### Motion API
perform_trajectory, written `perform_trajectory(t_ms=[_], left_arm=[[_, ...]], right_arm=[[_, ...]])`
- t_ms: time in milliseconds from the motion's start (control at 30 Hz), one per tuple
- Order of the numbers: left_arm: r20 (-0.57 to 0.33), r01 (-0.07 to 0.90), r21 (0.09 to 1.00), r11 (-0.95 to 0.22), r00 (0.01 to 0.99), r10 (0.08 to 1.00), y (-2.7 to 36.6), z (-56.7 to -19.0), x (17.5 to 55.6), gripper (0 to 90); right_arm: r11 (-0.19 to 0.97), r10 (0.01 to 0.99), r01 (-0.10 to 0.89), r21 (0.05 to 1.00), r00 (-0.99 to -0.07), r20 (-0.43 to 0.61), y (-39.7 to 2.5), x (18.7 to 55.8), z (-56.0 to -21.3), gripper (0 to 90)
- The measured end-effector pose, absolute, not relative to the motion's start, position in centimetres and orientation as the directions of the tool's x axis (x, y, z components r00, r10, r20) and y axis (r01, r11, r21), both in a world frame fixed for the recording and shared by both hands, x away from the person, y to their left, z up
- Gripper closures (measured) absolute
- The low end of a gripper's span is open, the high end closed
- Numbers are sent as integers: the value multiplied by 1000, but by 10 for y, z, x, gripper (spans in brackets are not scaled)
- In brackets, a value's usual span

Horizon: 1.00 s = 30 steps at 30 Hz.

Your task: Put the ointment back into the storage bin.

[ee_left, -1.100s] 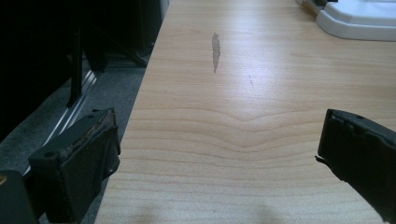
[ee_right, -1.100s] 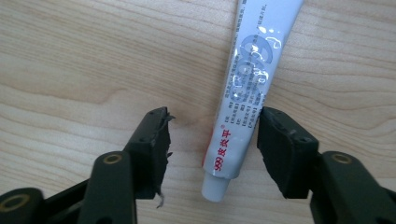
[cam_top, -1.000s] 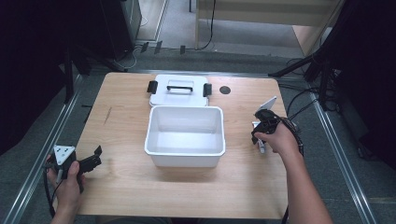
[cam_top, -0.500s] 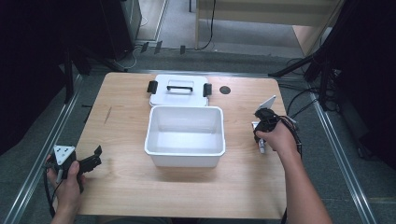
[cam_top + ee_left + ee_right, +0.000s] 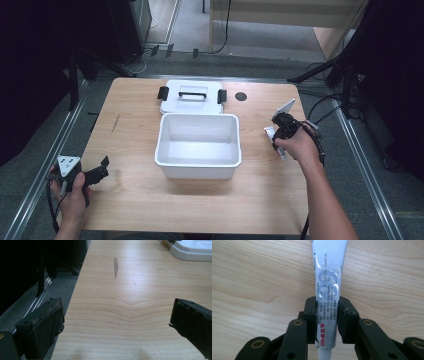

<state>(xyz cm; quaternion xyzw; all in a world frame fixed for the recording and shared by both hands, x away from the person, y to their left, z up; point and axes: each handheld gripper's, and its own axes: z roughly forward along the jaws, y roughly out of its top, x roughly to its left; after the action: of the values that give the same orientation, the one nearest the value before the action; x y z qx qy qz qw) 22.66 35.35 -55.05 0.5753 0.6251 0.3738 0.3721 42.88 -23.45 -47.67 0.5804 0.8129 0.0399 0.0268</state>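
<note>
This looks like a lab or recording studio: a bare wooden surface boxed in by metal rails, black stand legs at two o'clock, cables trailing across grey carpet at twelve, dark drapes either side.

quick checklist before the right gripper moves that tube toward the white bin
1. Grip on tube: right gripper has both jaws pressed on the tube - ok.
2. Tube lifted off the table: cannot tell.
3. Bin open: its lid lies behind it - ok.
4. Bin interior free of objects - ok.
5. Path from tube to bin: bare wood between them - ok.
6. Left gripper out of the way: open, at the near left corner, holding nothing - ok.
</note>
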Motion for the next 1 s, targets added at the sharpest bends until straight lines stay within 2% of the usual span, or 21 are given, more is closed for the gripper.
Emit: perform_trajectory(t_ms=[533, 1000], left_arm=[[-35, 443, 895, 58, -60, 998, 354, -550, 227, 0], [-34, 443, 895, 57, -60, 998, 353, -551, 227, 0]], right_arm=[[433, 895, 889, 147, -444, 48, -202, 419, -417, 725], [466, 874, 866, 181, -482, 55, -176, 417, -376, 725]])
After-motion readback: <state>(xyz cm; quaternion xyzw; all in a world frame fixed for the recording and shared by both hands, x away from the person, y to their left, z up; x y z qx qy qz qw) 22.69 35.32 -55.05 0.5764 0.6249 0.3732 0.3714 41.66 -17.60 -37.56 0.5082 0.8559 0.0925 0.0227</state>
